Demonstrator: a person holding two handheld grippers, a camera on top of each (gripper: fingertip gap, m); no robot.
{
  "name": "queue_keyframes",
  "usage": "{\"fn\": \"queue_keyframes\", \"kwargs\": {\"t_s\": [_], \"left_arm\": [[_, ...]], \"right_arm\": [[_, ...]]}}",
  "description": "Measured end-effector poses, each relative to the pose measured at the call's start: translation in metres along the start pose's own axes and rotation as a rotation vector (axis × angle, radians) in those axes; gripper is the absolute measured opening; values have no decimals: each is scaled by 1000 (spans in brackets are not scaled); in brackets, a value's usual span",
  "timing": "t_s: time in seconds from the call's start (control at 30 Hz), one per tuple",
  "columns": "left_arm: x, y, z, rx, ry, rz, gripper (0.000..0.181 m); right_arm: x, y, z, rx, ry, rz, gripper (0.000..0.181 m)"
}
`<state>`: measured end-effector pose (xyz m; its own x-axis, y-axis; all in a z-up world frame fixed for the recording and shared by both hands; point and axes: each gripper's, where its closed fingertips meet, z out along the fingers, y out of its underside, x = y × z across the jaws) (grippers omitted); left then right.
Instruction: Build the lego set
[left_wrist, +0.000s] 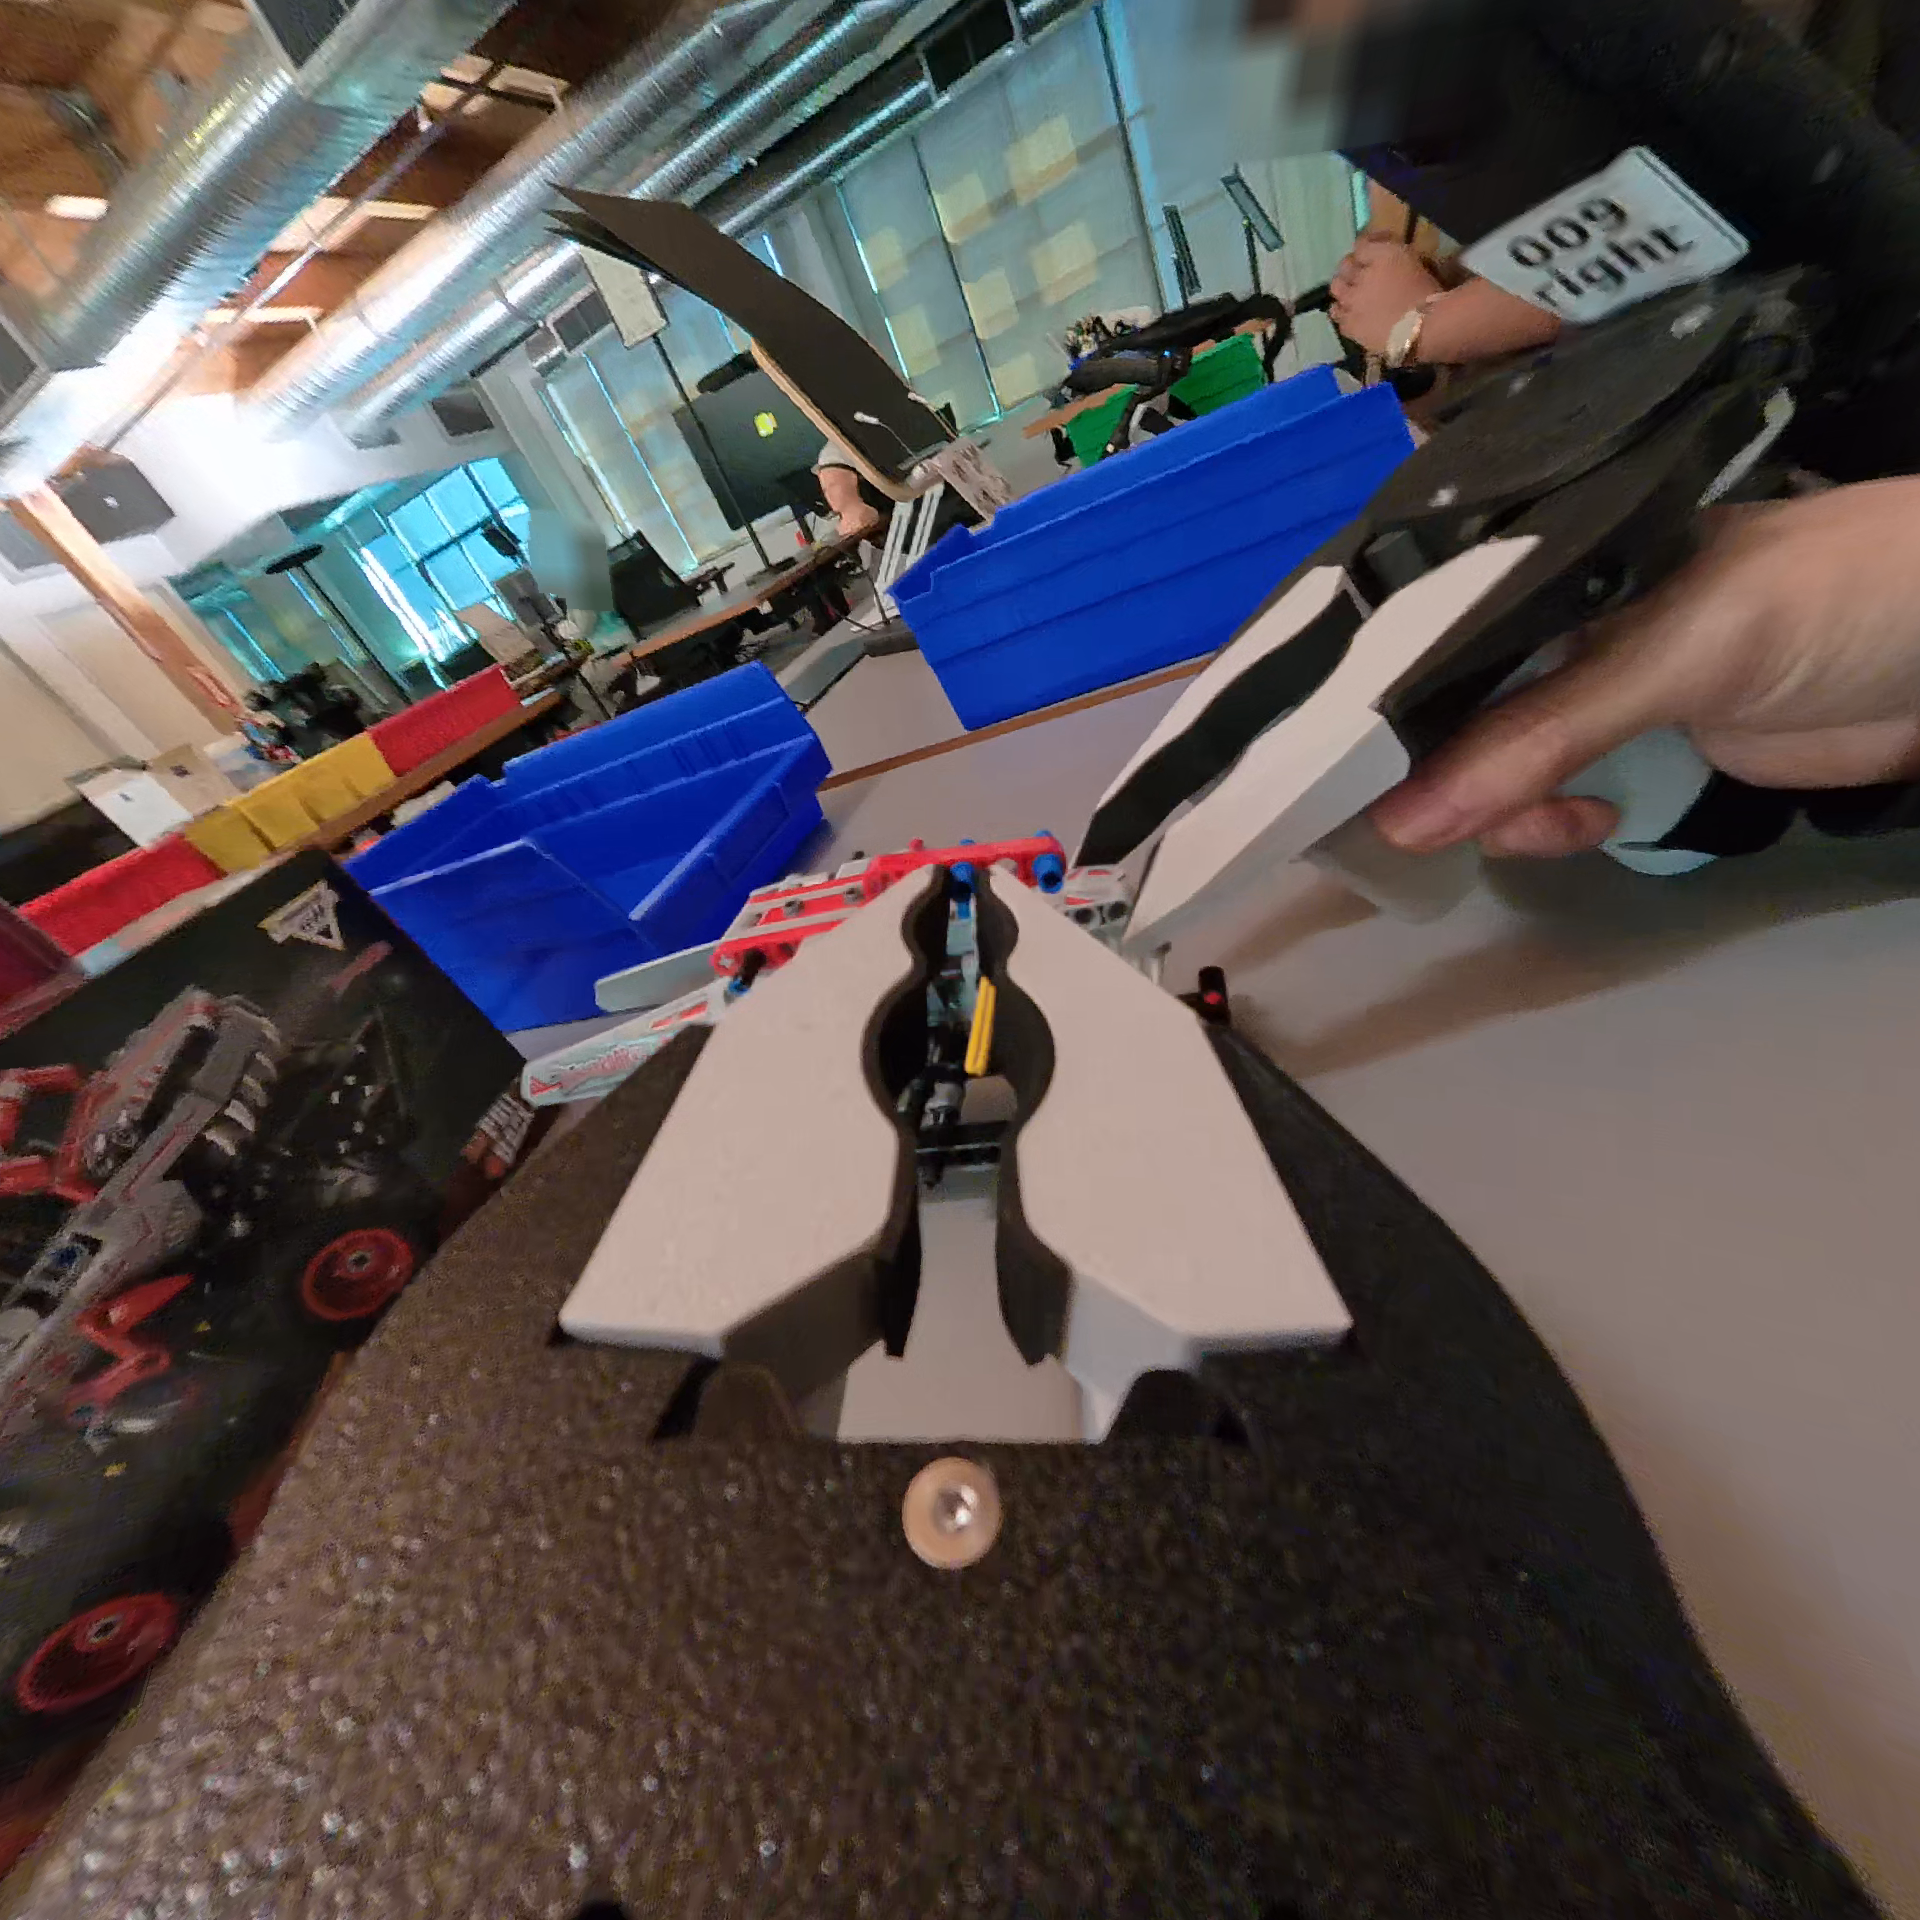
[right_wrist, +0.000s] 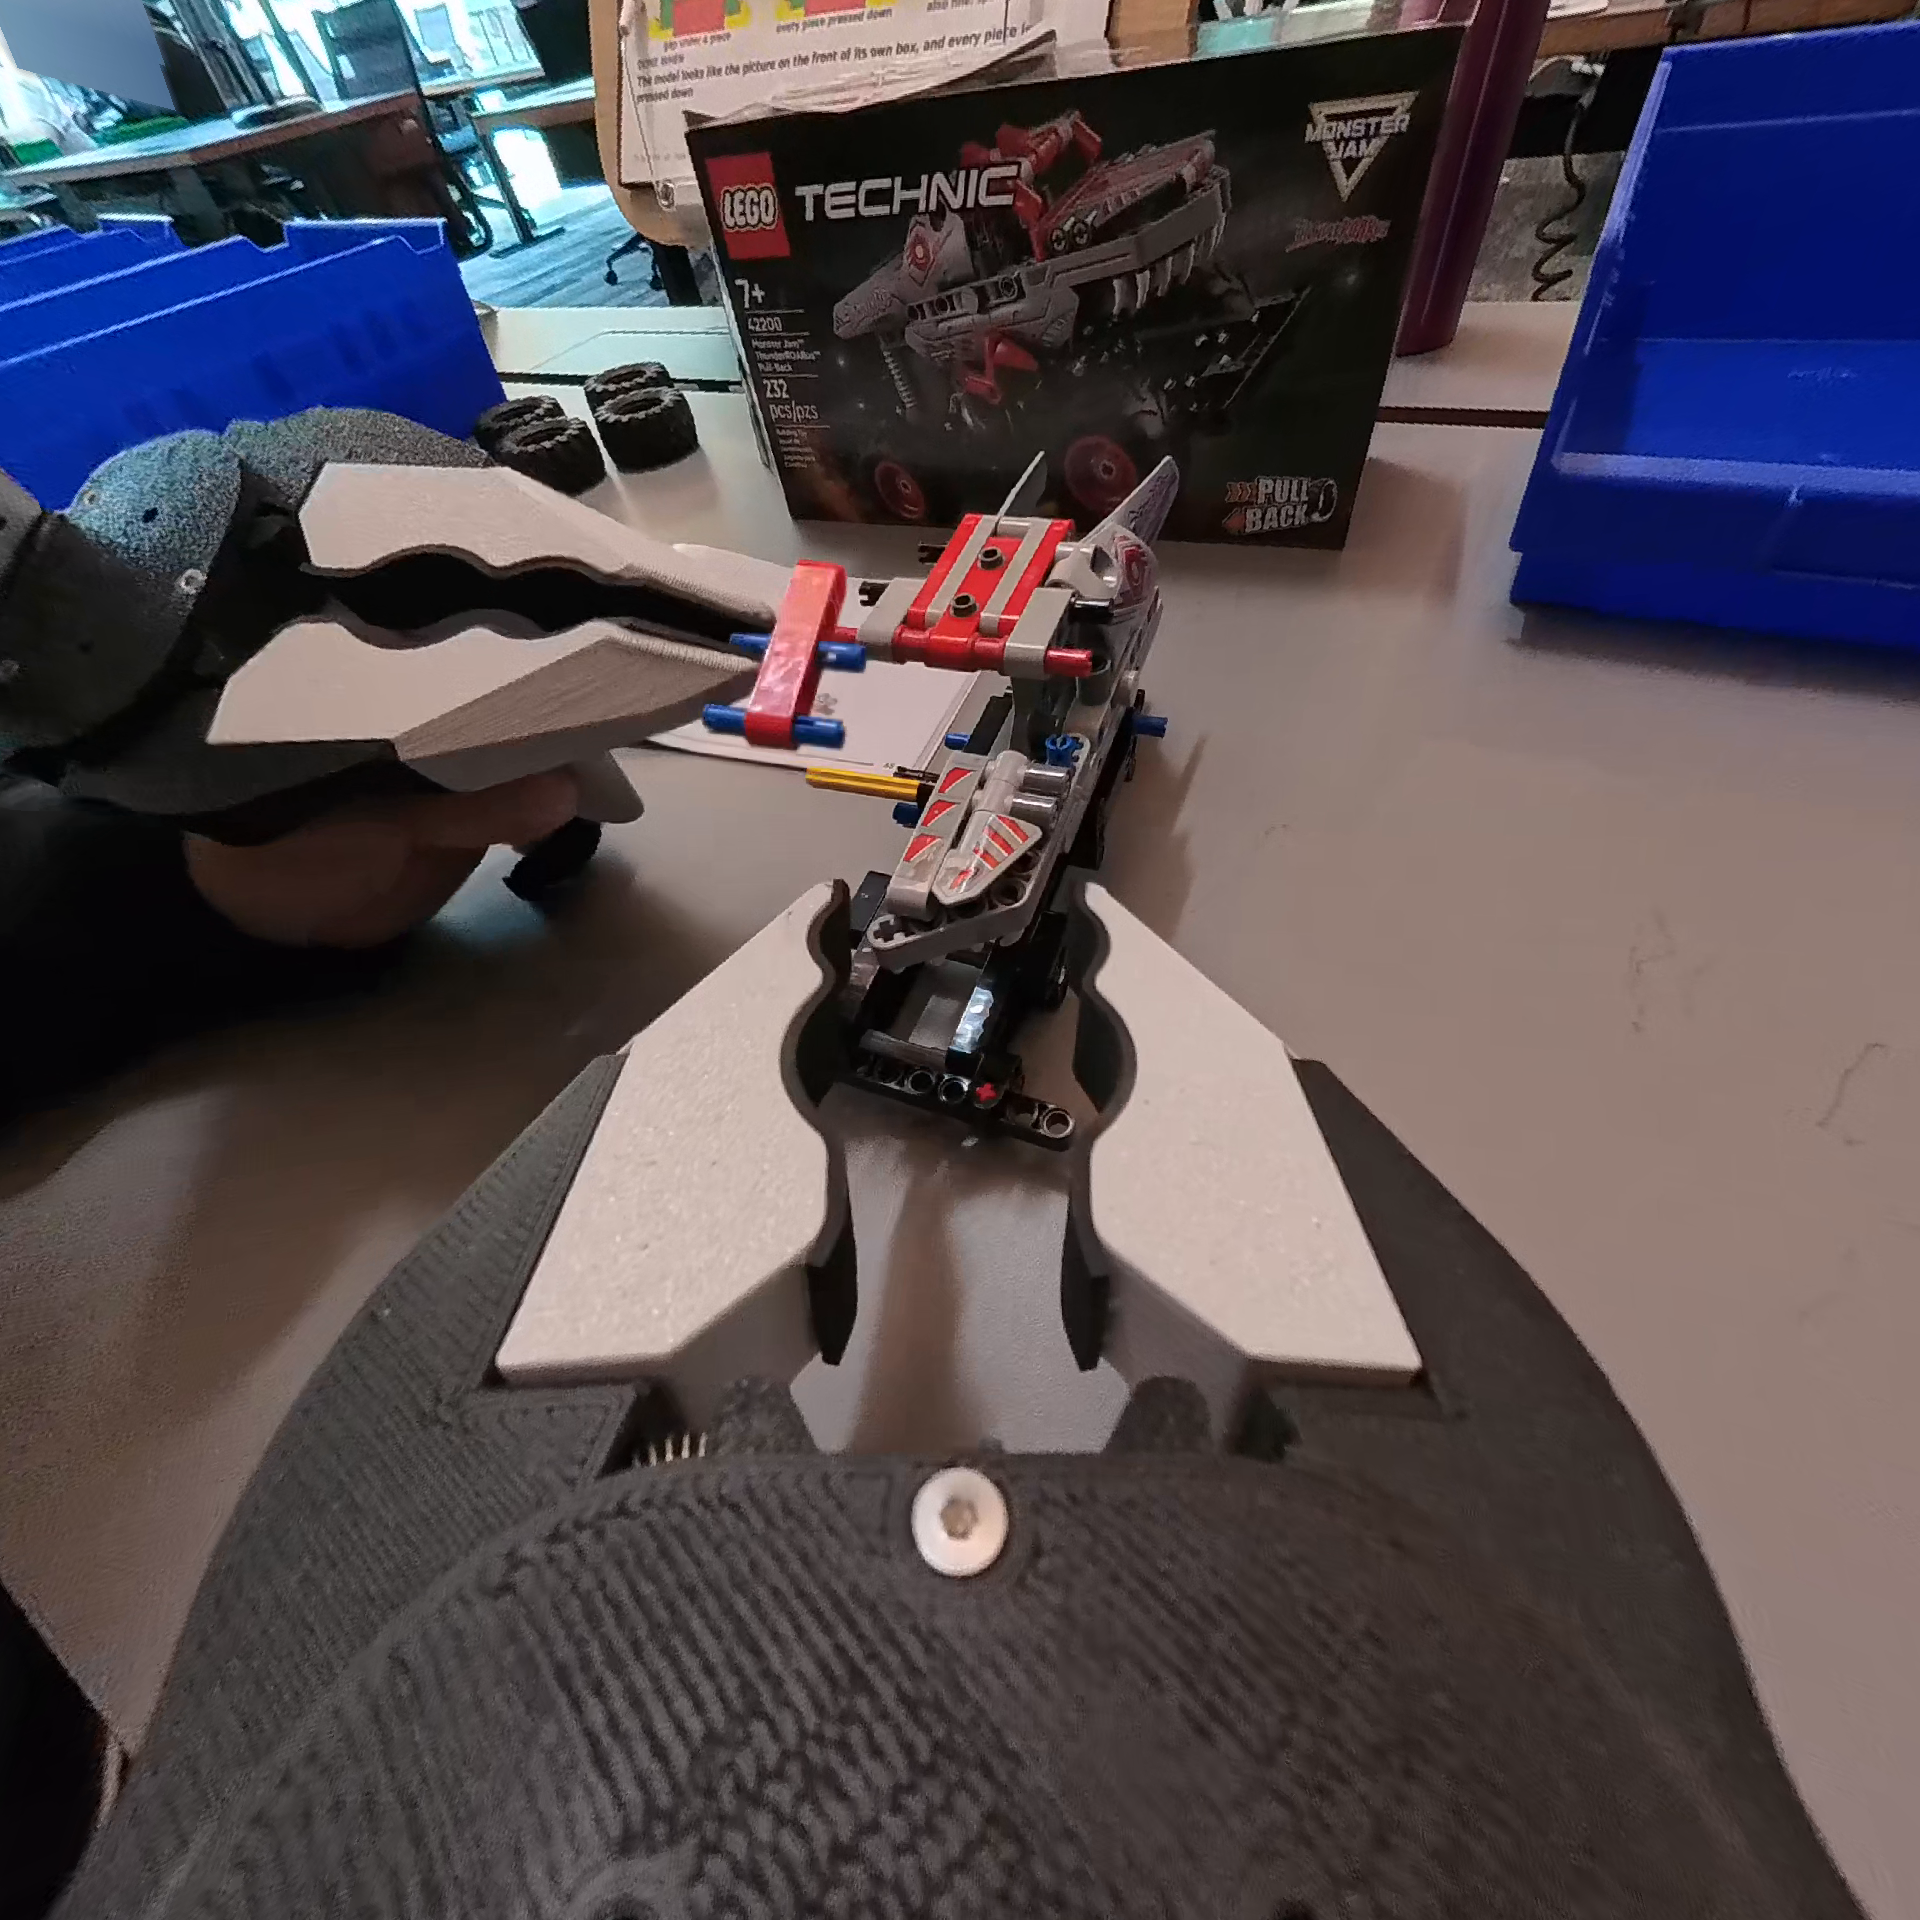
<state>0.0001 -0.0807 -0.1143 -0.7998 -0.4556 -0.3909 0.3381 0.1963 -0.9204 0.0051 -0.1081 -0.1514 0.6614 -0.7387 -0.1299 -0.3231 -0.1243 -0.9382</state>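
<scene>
The half-built Lego truck model, grey and red on a black chassis, is tilted up off the grey table. My right gripper is shut on its black chassis end. My left gripper comes in from the left, its tips closed on a red beam with blue pins at the model's top frame. A yellow axle sticks out of the side. In the left wrist view, the left gripper is nearly shut with the model beyond it. The right gripper is there too, held by a hand.
The Lego box stands behind the model. Blue bins sit at left and right. Several black tyres lie beside the box. A paper sheet lies under the model. In the left wrist view the box is close on the left. The left gripper's tips are roughly 5 cm from the right gripper's.
</scene>
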Motion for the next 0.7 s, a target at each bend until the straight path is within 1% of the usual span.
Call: {"fn": "queue_keyframes", "kwargs": {"t_s": [0.13, 0.2, 0.4, 0.57, 0.7], "left_arm": [[18, -1, 1, -2, 19, 164, 2], [22, -5, -1, 18, 22, 210, 2], [19, -5, -3, 28, 26, 171, 2], [15, -4, -5, 36, 24, 129, 2], [10, -4, -5, 39, 12, 100, 2]], "right_arm": [[4, -2, -2, 17, 31, 0, 50], [7, -5, -4, 42, 63, -3, 49], [2, -7, -7, 63, -2, 22, 49], [-8, -10, -10, 93, -36, -36, 53], [-14, -8, -8, 74, -33, -90, 56]]}}
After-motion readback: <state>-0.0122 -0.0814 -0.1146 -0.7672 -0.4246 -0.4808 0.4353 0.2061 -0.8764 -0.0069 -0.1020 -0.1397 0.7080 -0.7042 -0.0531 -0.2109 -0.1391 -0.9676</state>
